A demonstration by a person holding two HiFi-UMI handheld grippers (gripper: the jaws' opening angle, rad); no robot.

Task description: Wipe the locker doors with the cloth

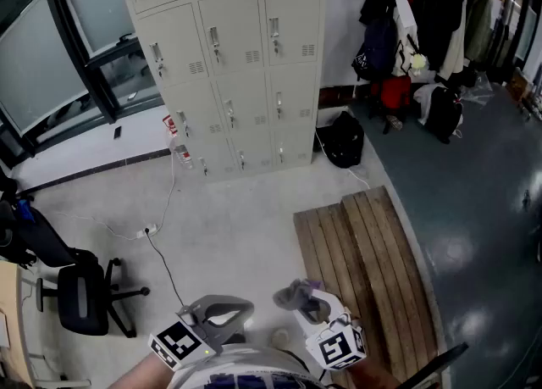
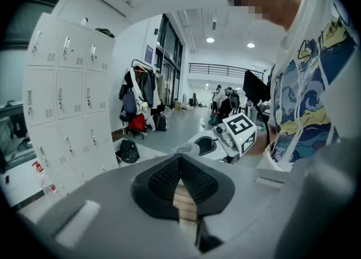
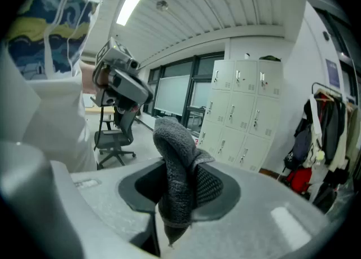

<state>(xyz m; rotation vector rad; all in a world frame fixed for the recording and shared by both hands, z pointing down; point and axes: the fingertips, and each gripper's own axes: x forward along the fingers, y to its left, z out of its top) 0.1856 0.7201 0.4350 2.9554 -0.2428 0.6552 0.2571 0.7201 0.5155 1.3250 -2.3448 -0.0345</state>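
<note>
Right gripper view: the cloth (image 3: 176, 162) is held pinched in the right tongs (image 3: 181, 196); the left tongs (image 2: 181, 181) are closed, empty. The lockers (image 1: 229, 65) stand well off at 12 o'clock — the floor cable (image 1: 157, 253) at 11 could be tripped over, or the cloth snagged loose on a door handle (image 1: 215, 38).

The floor (image 1: 241, 213) carries the lockers (image 1: 229, 61), wooden planks (image 1: 364, 260), an office chair (image 1: 82, 298) and a black bag (image 1: 343, 140).
</note>
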